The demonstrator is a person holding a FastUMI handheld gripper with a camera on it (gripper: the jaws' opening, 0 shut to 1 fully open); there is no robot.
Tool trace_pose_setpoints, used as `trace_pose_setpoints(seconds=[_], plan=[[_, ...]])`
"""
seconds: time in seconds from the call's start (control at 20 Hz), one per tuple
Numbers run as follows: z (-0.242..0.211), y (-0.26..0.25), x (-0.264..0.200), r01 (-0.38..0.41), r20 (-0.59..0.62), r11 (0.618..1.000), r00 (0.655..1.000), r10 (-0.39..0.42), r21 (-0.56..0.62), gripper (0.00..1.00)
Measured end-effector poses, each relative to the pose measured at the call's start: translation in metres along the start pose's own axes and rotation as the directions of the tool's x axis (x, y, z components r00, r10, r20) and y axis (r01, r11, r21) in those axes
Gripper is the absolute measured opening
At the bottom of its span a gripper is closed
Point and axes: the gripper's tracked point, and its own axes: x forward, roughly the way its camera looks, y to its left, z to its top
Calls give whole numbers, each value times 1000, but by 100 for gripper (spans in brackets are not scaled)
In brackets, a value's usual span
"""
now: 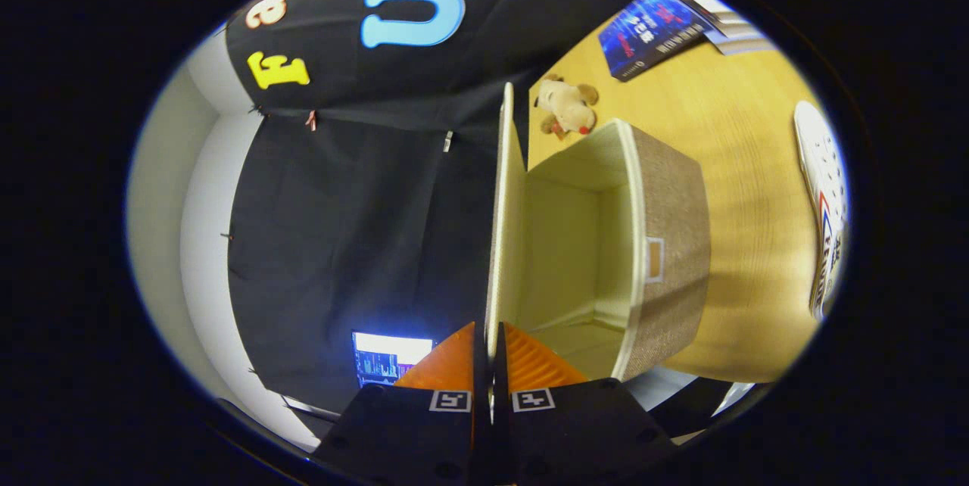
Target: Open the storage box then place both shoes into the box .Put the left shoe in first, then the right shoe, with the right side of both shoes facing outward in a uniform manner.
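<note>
Holding the lid point(506, 191) of the storage box point(670, 244) pinched between both nearly closed fingers of the hand-held gripper point(490, 350), swung upright to expose the empty interior for loading, with 1 shoe point(827, 206) waiting on the worktop point(749, 168) beyond the box.

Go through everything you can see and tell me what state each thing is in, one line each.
Box: open, nothing visible inside.
Lid: swung up, its edge pinched between the fingers.
Gripper: shut on the lid.
Shoe: on the table beyond the box, not yet packed.
Plush toy: lying on the table behind the box.
Book: closed, flat on the table.
Screen: lit.
</note>
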Motion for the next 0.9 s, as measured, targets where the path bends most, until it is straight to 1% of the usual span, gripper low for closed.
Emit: trace_pose_setpoints(seconds=[0.2,0.3,0.4,0.7,0.9], plan=[[6,47,26,-6,11,997,1000,7,-72,5],[2,63,43,16,1,994,1000,-16,-105,5],[0,76,61,36,-2,994,999,-37,-107,5],[-4,117,116,58,-12,993,998,-59,-99,5],[-10,135,160,83,-15,989,996,-86,-119,5]])
